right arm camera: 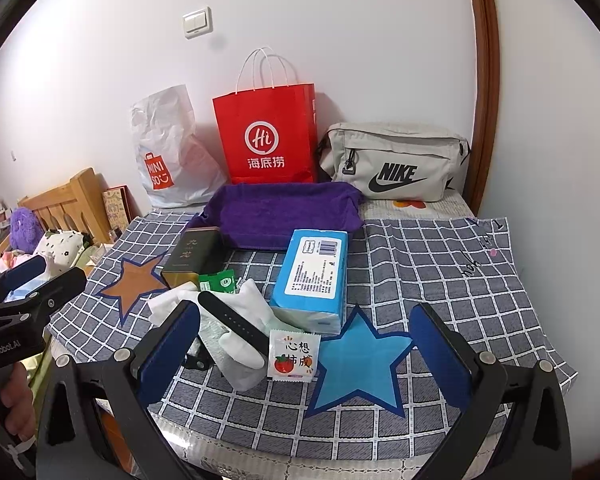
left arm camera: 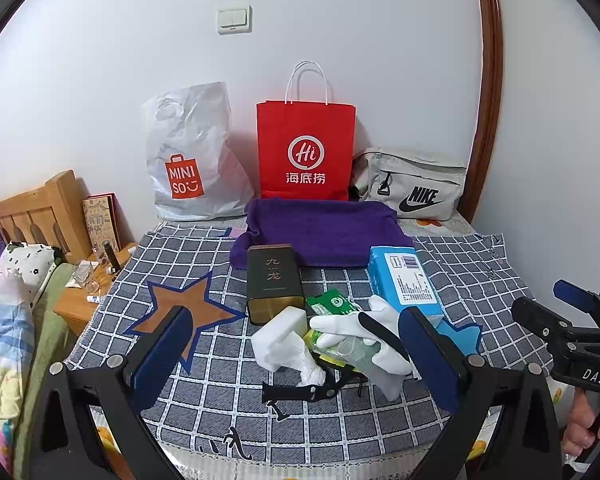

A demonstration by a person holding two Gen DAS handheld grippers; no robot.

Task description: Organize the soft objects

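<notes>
Checked grey cloth [right arm camera: 420, 264] carries an unsorted heap of white cotton gloves [left arm camera: 364, 332] just ahead of the wide-apart, empty left claw [left arm camera: 296, 364] and right claw [right arm camera: 304, 356], so sorting looks unstarted.

This is looking like a bedroom in a home. A bed [left arm camera: 460, 272] is lying under a grey checked cover with star patches, and its wooden headboard [left arm camera: 40, 216] is standing at the left edge, with rumpled bedding [left arm camera: 4, 320] and a wooden bedside table [left arm camera: 84, 304] beside it. Along the far edge, a Miniso shopping bag [left arm camera: 192, 156], a red paper bag [left arm camera: 306, 152] and a Nike pouch [left arm camera: 414, 190] are leaning against a plain white wall carrying a light switch [left arm camera: 234, 19]. A brown door frame [left arm camera: 488, 80] is rising at the right.
</notes>
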